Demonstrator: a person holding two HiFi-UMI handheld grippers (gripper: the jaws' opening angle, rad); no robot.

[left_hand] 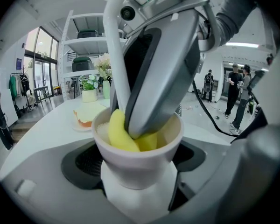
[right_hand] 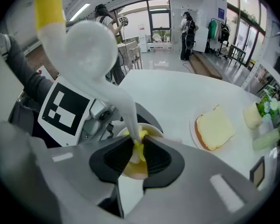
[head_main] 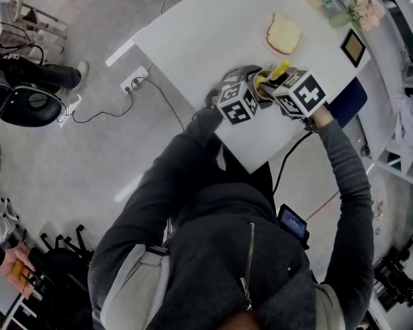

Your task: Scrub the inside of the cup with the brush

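At the near edge of the long white table, the left gripper has its jaws closed in on the sides of a small white ceramic cup, gripping it upright between the dark ribbed pads. The right gripper comes down into the cup from 12 o'clock in the left gripper view, its jaws drawn almost together and pinching a brush with a white handle and a yellow sponge head. The yellow sponge sits inside the cup, pressed against the inner wall on the 9 o'clock side (the handle's far end is also yellow). In the head view the two grippers meet over the cup, marker cubes side by side, with the left one at 8 o'clock of the cup and the right one at 3 o'clock. A round plate carrying a pale yellow slice of bread lies well apart at 12 o'clock from the cup, and a bunch of pink and white flowers stands at 2 o'clock, near the table's far edge.
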